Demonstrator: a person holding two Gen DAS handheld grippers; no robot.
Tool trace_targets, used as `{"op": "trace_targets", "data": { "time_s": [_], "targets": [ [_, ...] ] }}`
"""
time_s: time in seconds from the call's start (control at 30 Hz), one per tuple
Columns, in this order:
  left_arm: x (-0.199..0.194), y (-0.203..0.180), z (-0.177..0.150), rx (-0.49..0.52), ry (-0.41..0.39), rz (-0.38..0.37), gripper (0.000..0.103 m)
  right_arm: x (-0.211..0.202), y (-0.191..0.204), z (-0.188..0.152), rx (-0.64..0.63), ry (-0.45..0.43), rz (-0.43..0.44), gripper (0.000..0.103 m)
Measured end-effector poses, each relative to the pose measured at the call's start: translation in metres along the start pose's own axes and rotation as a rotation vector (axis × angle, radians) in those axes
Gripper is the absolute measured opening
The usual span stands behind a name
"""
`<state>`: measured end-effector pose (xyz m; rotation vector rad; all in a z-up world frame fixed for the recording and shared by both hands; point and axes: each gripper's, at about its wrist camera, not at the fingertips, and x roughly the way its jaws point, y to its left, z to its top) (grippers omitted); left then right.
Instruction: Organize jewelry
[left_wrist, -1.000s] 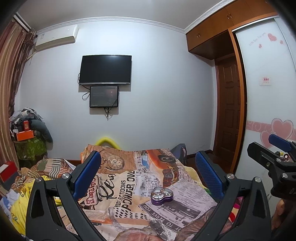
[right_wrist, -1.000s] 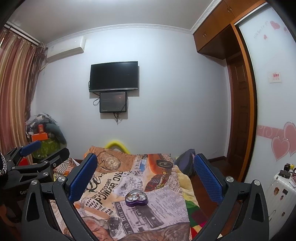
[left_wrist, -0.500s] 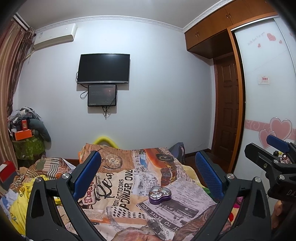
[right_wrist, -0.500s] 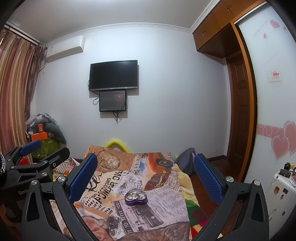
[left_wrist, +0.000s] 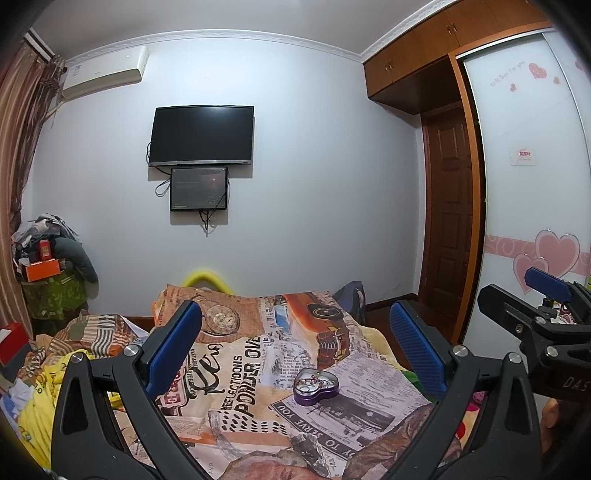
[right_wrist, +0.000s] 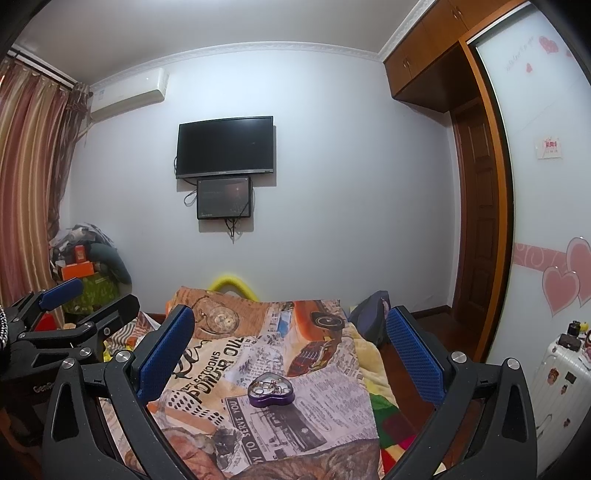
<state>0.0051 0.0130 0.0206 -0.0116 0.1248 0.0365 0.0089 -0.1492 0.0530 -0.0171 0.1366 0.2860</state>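
Observation:
A purple heart-shaped jewelry box (left_wrist: 316, 387) lies open on the printed bedspread (left_wrist: 240, 365), with small metal pieces inside; it also shows in the right wrist view (right_wrist: 270, 390). My left gripper (left_wrist: 295, 347) is open and empty, held above the bed short of the box. My right gripper (right_wrist: 288, 343) is open and empty too, at about the same distance. The right gripper also shows at the right edge of the left wrist view (left_wrist: 535, 306), and the left gripper shows at the left edge of the right wrist view (right_wrist: 74, 314).
Crumpled clothes (left_wrist: 48, 362) lie on the bed's left side. A cluttered pile (left_wrist: 48, 273) stands in the left corner. A dark bag (right_wrist: 369, 317) sits off the bed's far right corner. A white suitcase (right_wrist: 557, 373) stands by the wardrobe. A TV (left_wrist: 203, 134) hangs on the wall.
Both views have shifted only slightly; the box sits a little lower and nearer the middle between the fingers. Both grippers stay open.

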Motion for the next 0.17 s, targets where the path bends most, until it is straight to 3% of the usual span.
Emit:
{"op": "trace_targets", "data": {
  "time_s": [0.17],
  "targets": [
    [0.0041, 0.0029, -0.0023, -0.005, 0.011, -0.003, 0.102, 0.0026, 0.0001, -0.0009, 0.0, 0.008, -0.002, 0.103]
  ]
}}
